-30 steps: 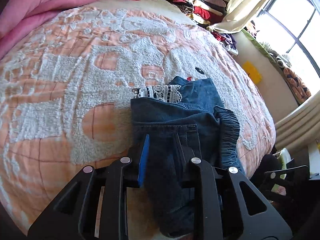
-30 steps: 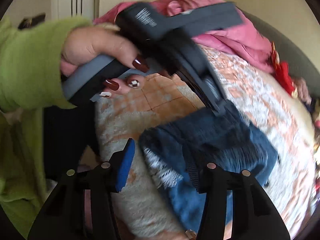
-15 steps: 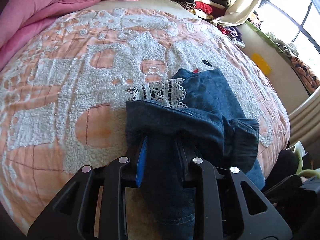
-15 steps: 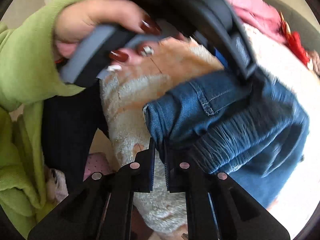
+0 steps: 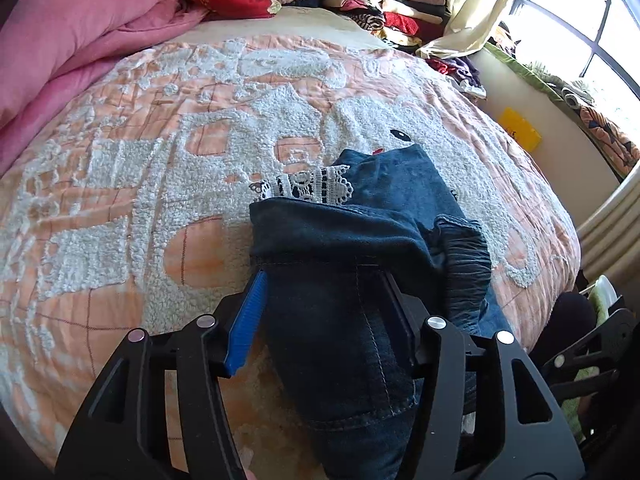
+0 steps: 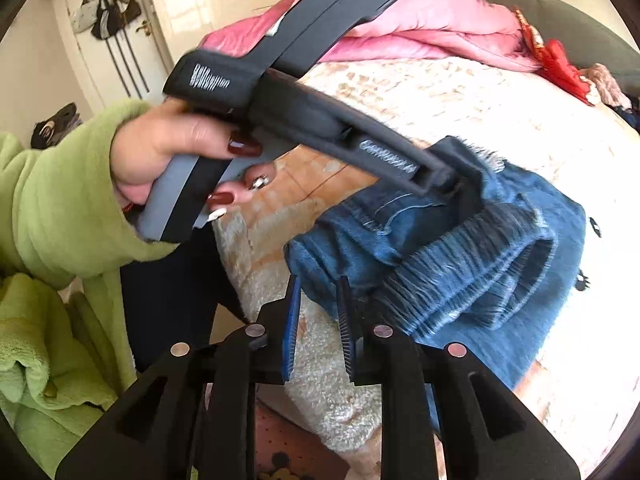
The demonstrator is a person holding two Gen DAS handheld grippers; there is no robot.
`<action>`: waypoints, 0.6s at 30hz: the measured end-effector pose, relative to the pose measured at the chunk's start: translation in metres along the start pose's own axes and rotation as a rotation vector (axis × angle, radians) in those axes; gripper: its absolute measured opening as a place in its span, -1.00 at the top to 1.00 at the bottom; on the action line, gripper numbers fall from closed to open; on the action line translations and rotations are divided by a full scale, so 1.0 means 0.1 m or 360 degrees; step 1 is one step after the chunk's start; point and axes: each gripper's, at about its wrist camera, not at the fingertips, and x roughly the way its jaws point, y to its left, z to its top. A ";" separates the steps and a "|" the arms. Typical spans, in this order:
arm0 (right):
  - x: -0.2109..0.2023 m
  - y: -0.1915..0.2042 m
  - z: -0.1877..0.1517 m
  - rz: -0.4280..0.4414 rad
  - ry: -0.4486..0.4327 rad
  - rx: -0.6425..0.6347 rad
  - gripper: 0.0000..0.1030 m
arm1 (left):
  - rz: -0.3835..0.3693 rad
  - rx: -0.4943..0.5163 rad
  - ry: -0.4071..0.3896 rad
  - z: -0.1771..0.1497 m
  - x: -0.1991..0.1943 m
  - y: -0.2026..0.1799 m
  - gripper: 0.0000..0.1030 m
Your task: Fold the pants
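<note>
Dark blue denim pants (image 5: 360,232) with a white lace hem (image 5: 312,186) lie bunched in a partly folded heap near the bed's front edge; they also show in the right wrist view (image 6: 460,256). My left gripper (image 5: 324,288) has its jaws apart with a thick fold of denim between the pads. In the right wrist view the left gripper's fingers (image 6: 452,168) reach into the pants. My right gripper (image 6: 318,292) is slightly open just in front of the denim edge, holding nothing.
The bed has a peach and white tufted blanket (image 5: 160,168). A pink duvet (image 5: 72,40) lies at the far left. Stacks of folded clothes (image 5: 384,4) sit at the back. A window and curtain (image 5: 480,4) are at the right.
My left gripper's jaws have widened around the denim. My right gripper shut on the pants' edge half a second ago and has now opened and let go.
</note>
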 end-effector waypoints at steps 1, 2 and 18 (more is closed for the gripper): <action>-0.04 0.00 0.00 -0.0007 -0.0010 0.0011 0.47 | 0.0004 0.0002 -0.0003 0.00 -0.01 -0.01 0.05; -0.10 0.00 0.01 -0.0019 -0.0022 0.0024 0.40 | 0.0008 0.0003 -0.0007 0.00 -0.02 -0.01 0.02; -0.65 -0.13 0.00 -0.0237 -0.0267 0.0233 -0.15 | 0.0091 0.0027 -0.0161 -0.03 -0.50 -0.11 -0.61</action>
